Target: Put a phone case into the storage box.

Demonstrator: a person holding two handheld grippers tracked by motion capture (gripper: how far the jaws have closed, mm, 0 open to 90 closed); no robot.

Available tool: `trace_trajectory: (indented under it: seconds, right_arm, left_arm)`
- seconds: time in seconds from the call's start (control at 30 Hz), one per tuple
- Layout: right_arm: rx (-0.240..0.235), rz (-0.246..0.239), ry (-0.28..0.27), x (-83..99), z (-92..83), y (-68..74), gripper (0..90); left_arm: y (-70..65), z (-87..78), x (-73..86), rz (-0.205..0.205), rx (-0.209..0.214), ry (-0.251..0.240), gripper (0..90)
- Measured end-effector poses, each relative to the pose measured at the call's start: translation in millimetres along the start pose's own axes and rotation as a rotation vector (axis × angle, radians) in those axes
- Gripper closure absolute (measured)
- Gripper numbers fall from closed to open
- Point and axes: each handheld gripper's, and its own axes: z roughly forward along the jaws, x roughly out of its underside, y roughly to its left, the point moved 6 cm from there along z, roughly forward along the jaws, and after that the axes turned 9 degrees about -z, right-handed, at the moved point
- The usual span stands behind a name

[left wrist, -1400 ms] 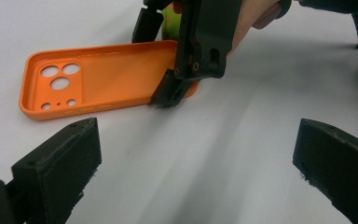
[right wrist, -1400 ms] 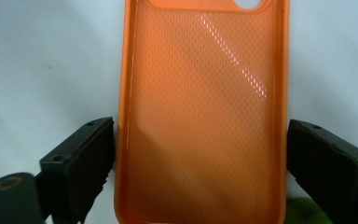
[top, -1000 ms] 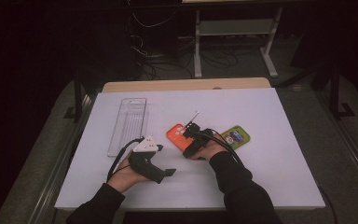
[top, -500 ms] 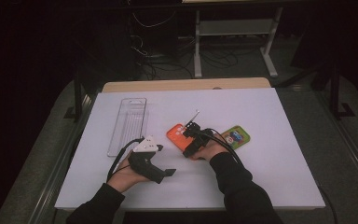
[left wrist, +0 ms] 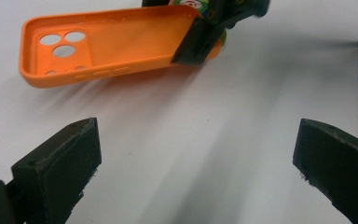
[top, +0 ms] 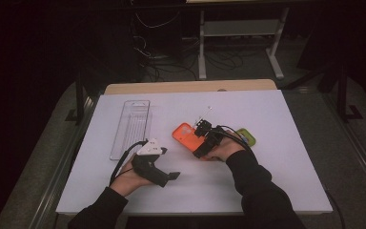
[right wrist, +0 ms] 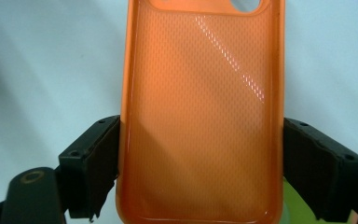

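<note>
Right gripper (top: 201,130) now sits a touch higher than in the earlier high view, and the orange phone case (top: 186,136) comes up with it; the far end looks lifted off the counter (top: 286,157). Left gripper (top: 171,176) hasn't shifted.

Grip state: right gripper is clamped across the case's width. The right gripper view has both black pads pressed against the long side walls of the case (right wrist: 200,116), hollow side facing the camera. In the left gripper view the case (left wrist: 107,42) hangs tilted with a shadow under it, camera cutouts at the free end, right gripper (left wrist: 205,35) biting the other end. My read: pick is done, lift is underway, case is ready to be carried or fitted.

Left gripper stands wide open with nothing between the pads, resting near the front edge of the counter, left of centre, pointed at the case.

Case location: just right of the counter's centre, in the right gripper, above the surface.

Containers:
- clear plastic tray (top: 131,126), long and narrow, toward the back left corner of the counter. Looks empty, though the ribbed bottom makes small contents hard to rule out.
- green item (top: 247,137) lies flat just right of the right hand (top: 221,150), partly hidden by it; possibly a phone or another case, can't tell which.

Risk guess: grip is only on the flexible side walls, so the case could bow or slip.
</note>
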Motion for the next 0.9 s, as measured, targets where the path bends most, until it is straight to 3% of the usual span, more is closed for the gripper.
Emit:
trace_trajectory:
  seconds: [0.27, 0.33, 0.43, 0.63, 0.73, 0.9]
  right_arm:
    - [-0.015, -0.071, -0.037, 7.5, -16.7, -6.5, 15.3]
    - [-0.017, -0.104, -0.039, 10.9, -20.1, -9.0, 15.3]
    - [-0.035, -0.17, -0.048, 17.1, -29.2, -13.8, 15.3]
    - [-0.07, -0.251, -0.079, 26.0, -42.8, -22.9, 15.2]
    - [-0.078, -0.286, -0.073, 30.0, -44.6, -25.1, 15.2]
    - [-0.107, -0.343, -0.069, 40.4, -46.7, -27.5, 15.2]
  left_arm:
    - [2.1, -3.1, -7.8, 0.014, -0.007, 0.001, 0.2]
    - [1.2, -2.9, -11.4, 0.008, -0.013, 0.0, 0.2]
    - [2.2, -3.8, -17.8, 0.007, 0.012, -0.005, 0.2]
    - [5.8, -4.3, -38.4, 0.069, 0.044, 0.043, 0.2]
    - [5.9, -3.9, -44.9, 0.075, 0.051, 0.042, 0.1]
    - [9.7, -4.6, -62.0, 0.154, 0.065, 0.07, 0.1]
